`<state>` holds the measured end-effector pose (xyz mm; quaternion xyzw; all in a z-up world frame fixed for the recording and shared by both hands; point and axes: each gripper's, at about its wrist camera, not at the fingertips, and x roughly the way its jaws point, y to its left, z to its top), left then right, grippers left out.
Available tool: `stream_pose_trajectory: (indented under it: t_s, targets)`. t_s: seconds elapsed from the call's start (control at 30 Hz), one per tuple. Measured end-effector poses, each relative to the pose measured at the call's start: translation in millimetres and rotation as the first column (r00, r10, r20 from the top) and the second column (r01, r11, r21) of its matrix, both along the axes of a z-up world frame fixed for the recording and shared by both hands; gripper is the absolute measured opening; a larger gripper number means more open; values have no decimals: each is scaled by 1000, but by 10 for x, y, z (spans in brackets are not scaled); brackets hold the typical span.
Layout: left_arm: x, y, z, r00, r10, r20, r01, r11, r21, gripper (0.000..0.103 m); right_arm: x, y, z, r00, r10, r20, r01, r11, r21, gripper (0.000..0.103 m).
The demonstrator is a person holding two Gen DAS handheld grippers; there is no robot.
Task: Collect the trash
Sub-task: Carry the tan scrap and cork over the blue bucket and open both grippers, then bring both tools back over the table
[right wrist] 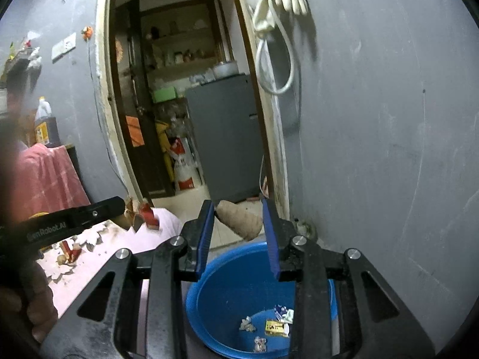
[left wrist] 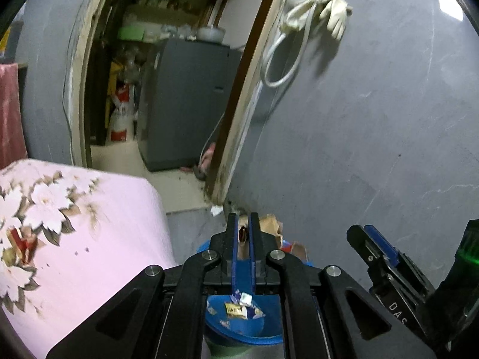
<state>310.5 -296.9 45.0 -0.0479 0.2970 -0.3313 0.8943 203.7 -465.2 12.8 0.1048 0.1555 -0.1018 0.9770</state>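
Observation:
In the left wrist view my left gripper is shut on a torn brown and red wrapper that sticks out to the right of its tips. The same piece hangs from that gripper over the bed's edge in the right wrist view. My right gripper is shut on a crumpled brown paper wad pinched between its blue pads. Both grippers hover above a blue bin on the floor, which holds several small scraps.
A bed with a pink floral cover stands left of the bin. A grey wall rises on the right, with gloves and a cable hanging on it. An open doorway shows a grey fridge. A person's hand grips the left tool.

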Motion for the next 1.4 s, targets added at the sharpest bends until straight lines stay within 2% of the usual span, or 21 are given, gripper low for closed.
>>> stream_pose_trajectory:
  t_s: [0.07,0.13,0.2,0.3,0.4,0.77,1.07,1.23,1.37,1.4]
  targets:
    - [48,-73,-101,999,-14,-31,15,1000,26,7,48,-60,-80,1000,-3,-29,4,1000,15,61]
    - [80,-132,-189,998,-24,-51,27,998,59,13,77,-109,-145,999,-11,-51,12,999,31,68]
    - [82,-152,-266,998,-30,-58,35,996,78,15,88,-155,-203,998,-14,-62,17,999,48,78]
    - [81,-136,-349,997,-27,-66,33,996,82,17,80,-186,-261,997,-22,-74,26,998,55,81]
    - [82,-119,-388,997,-19,-71,25,997,78,25,84,-186,-283,996,-23,-83,28,997,66,83]
    - [1,128,-265,999,26,-34,-24,998,65,28,49,-78,-185,998,-5,-57,9,998,69,94]
    - [-124,570,-35,996,91,23,-92,995,41,34,-44,201,63,1000,26,-6,-25,999,41,103]
    - [-240,920,137,984,155,85,-157,987,16,50,-99,404,214,999,38,27,-39,999,29,103]
    - [-355,1223,277,964,221,145,-222,975,-6,61,-147,607,331,997,57,60,-58,998,19,103]
    - [-395,1307,295,959,236,156,-237,971,-11,70,-148,638,350,996,60,65,-61,998,16,103]
